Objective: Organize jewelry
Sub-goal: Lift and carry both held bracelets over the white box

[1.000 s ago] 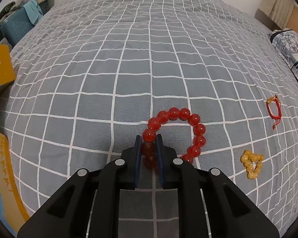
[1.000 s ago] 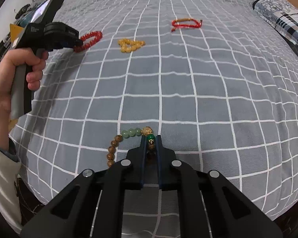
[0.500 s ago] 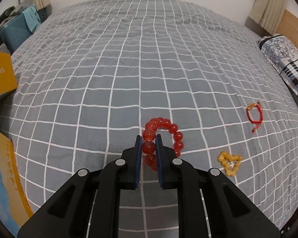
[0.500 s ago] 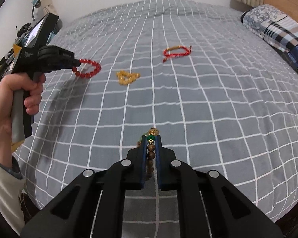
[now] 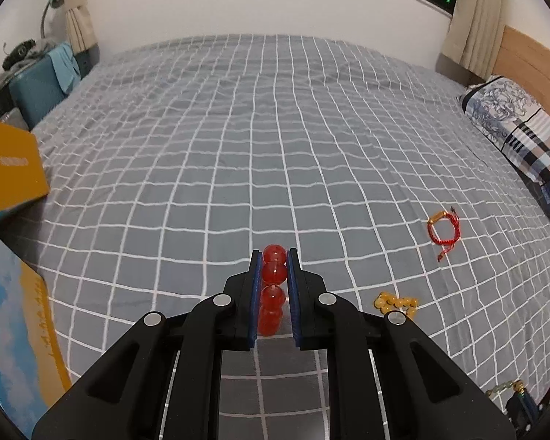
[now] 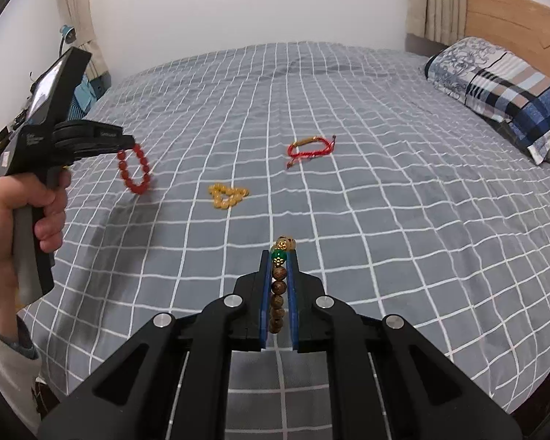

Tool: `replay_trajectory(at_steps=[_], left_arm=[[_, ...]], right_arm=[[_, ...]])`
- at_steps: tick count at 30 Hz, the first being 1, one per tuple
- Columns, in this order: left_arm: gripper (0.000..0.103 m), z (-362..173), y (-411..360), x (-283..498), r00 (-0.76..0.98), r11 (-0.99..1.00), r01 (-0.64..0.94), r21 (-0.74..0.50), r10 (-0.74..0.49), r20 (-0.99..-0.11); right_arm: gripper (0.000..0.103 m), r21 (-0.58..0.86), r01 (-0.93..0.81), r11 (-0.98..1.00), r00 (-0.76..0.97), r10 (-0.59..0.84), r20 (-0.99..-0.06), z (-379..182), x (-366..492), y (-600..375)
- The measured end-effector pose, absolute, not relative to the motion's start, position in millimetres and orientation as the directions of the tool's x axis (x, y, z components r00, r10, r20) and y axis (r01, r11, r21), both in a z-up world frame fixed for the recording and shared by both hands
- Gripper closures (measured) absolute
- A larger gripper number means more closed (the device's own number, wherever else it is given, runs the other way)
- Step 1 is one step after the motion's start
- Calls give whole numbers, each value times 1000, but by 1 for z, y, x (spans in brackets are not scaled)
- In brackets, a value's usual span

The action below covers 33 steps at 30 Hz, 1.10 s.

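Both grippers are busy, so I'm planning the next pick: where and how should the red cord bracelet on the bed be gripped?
Grip the red cord bracelet on the plain cord side of its loop, opposite the gold tube. It lies flat on the bedspread, so come from above, one finger inside the loop and one outside, probably pressing slightly into the fabric.

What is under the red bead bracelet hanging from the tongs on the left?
Only the grey checked bedspread lies under the red bead bracelet; it hangs clear. The left tongs cover its top beads.

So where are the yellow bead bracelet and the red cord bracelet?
yellow bead bracelet (image 6: 226, 197): right wrist view, on its beads, lying on the bed.
red cord bracelet (image 6: 309, 148): right wrist view, on the cord loop's near side.
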<state>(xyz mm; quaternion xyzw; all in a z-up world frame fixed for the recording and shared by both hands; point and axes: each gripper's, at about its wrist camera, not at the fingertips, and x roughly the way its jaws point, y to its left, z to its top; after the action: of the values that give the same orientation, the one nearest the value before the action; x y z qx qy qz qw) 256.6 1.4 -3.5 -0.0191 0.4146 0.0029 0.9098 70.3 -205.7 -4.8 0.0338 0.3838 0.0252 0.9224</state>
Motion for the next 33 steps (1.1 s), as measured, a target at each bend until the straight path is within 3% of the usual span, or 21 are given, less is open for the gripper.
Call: replay_trajectory(at_steps=[19, 33], left_arm=[[90, 30, 10, 213, 718, 999, -12, -50, -26, -696], [90, 64, 34, 168, 727, 999, -16, -39, -15, -686]], right_arm=[[96, 44, -3, 999, 708, 33, -706, -5, 82, -195], [96, 60, -14, 998, 713, 52, -700, 33, 77, -177]])
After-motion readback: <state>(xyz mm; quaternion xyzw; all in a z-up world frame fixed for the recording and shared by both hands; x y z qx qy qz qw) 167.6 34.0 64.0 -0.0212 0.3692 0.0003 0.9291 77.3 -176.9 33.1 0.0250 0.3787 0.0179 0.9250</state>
